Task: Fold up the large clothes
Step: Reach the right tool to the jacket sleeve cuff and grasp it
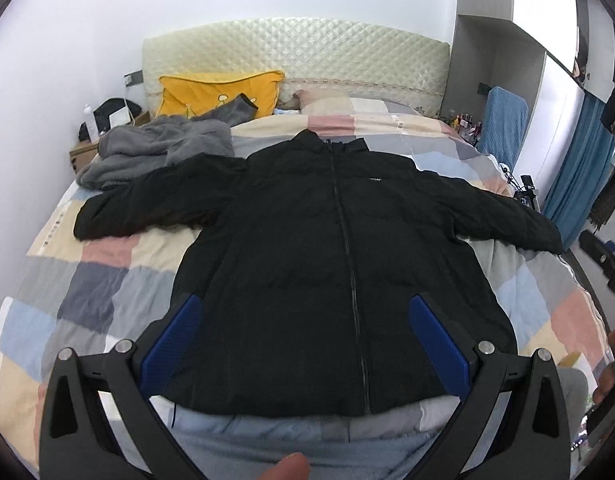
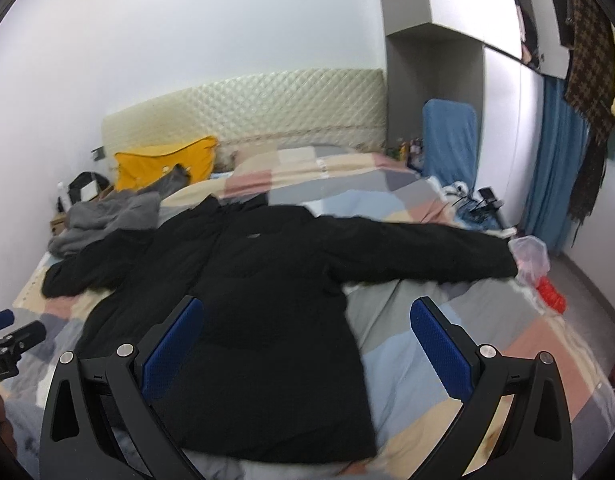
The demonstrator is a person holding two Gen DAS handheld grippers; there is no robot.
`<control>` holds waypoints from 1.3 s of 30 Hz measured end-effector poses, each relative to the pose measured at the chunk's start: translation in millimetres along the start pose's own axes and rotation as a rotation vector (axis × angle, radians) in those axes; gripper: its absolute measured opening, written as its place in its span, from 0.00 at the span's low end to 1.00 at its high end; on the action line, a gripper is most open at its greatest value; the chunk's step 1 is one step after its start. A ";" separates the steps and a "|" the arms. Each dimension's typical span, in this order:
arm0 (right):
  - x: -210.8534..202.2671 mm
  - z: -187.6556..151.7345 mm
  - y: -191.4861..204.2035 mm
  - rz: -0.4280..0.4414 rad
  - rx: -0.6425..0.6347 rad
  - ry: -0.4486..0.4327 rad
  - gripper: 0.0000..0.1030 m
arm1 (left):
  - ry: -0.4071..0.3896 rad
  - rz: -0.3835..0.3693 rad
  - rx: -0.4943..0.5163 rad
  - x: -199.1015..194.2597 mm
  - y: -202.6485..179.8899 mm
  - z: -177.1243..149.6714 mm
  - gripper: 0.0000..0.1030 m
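I have the black padded jacket [image 1: 331,248] spread flat, front up and zipped, on the patchwork quilt [image 1: 87,288] of the bed, which I take to be the ready position for folding: both sleeves are drawn straight out to the sides so each can be turned in over the body. Its long axis runs away from me, hem nearest, collar toward the quilted headboard [image 1: 299,52]. My left claw [image 1: 303,320] hovers above the hem, wide open and empty, straddling the zip; my right claw [image 2: 307,324] is equally wide and empty, over the jacket's right edge (this view is a little blurred). A grey fleece garment [image 1: 155,148] lies crumpled beside the yellow pillow [image 1: 215,92], touching the left sleeve.
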State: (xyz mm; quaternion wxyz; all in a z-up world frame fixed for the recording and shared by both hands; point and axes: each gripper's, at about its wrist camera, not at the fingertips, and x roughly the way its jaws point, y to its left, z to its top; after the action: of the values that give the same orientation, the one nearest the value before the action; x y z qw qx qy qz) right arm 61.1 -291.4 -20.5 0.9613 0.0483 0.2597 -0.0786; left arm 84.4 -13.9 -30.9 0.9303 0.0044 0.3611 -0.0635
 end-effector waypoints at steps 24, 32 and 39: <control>98.1 53.3 -158.8 -0.079 0.146 -0.198 1.00 | -0.006 -0.023 -0.042 60.6 -18.8 41.4 1.00; 192.3 21.2 -264.7 -0.116 0.380 -0.099 0.95 | 0.026 0.017 -0.016 85.6 -17.6 35.1 1.00; 274.9 -40.4 -336.8 -0.131 0.694 0.088 0.83 | -0.014 0.052 -0.065 102.6 7.8 49.6 1.00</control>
State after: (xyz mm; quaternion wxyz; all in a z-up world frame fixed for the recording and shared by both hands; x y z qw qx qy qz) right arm 216.3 -651.8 -212.1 0.8684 0.3585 0.2614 -0.2216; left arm 193.6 -20.7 -63.6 0.9338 -0.0166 0.3564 -0.0275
